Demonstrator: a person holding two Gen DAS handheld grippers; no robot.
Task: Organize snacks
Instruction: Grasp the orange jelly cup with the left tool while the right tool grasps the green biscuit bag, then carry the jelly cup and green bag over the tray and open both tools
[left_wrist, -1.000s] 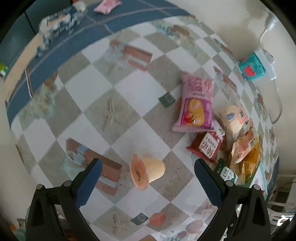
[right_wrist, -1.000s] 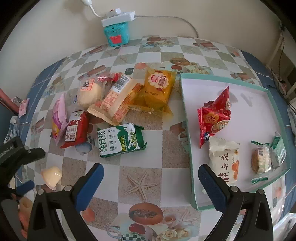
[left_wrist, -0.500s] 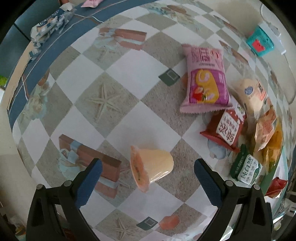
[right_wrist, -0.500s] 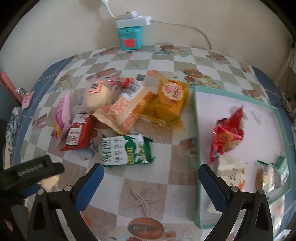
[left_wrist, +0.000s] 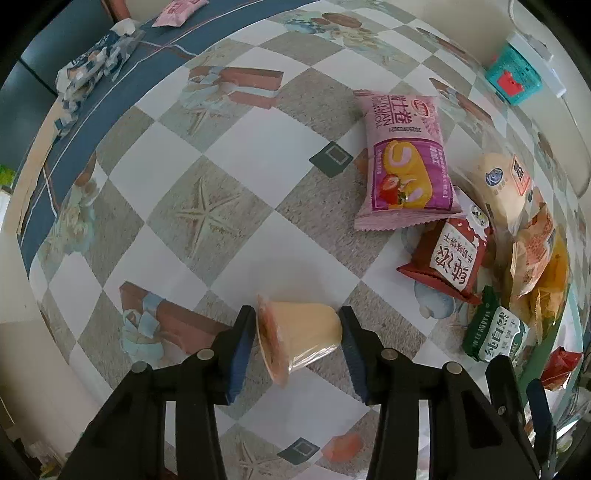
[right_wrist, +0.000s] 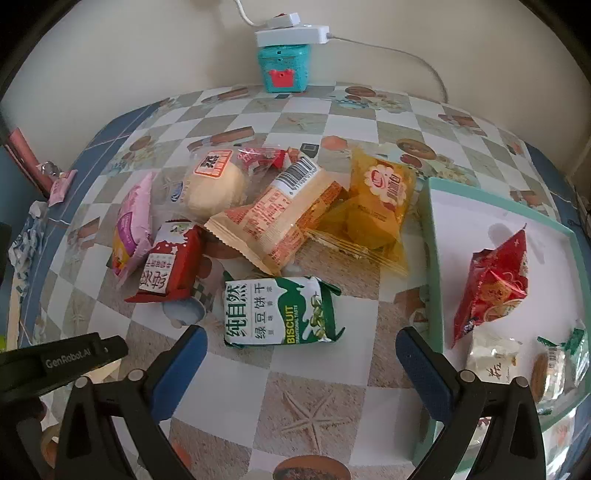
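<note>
A pale orange jelly cup (left_wrist: 299, 336) lies on its side on the checkered tablecloth. My left gripper (left_wrist: 297, 338) is shut on it, one pad against its lid and one against its base. My right gripper (right_wrist: 301, 363) is open and empty, just short of a green biscuit pack (right_wrist: 280, 312). Behind that pack lies a pile: a pink roll-cake bag (right_wrist: 131, 225), a red packet (right_wrist: 168, 267), a bun (right_wrist: 214, 182), an orange-printed bar (right_wrist: 280, 214) and a yellow bag (right_wrist: 373, 203). A teal-rimmed white tray (right_wrist: 430, 236) at the right holds a red bag (right_wrist: 493, 282) and small packets.
A teal box (right_wrist: 282, 68) with a white power strip stands against the back wall. The left gripper's body (right_wrist: 62, 360) shows at the right wrist view's lower left. A crumpled blue-white wrapper (left_wrist: 96, 68) and a small pink packet (left_wrist: 179, 7) lie near the table's blue border.
My left gripper has moved down to the jelly cup and shut on it. My right gripper has moved closer to the green biscuit pack and stays open.
</note>
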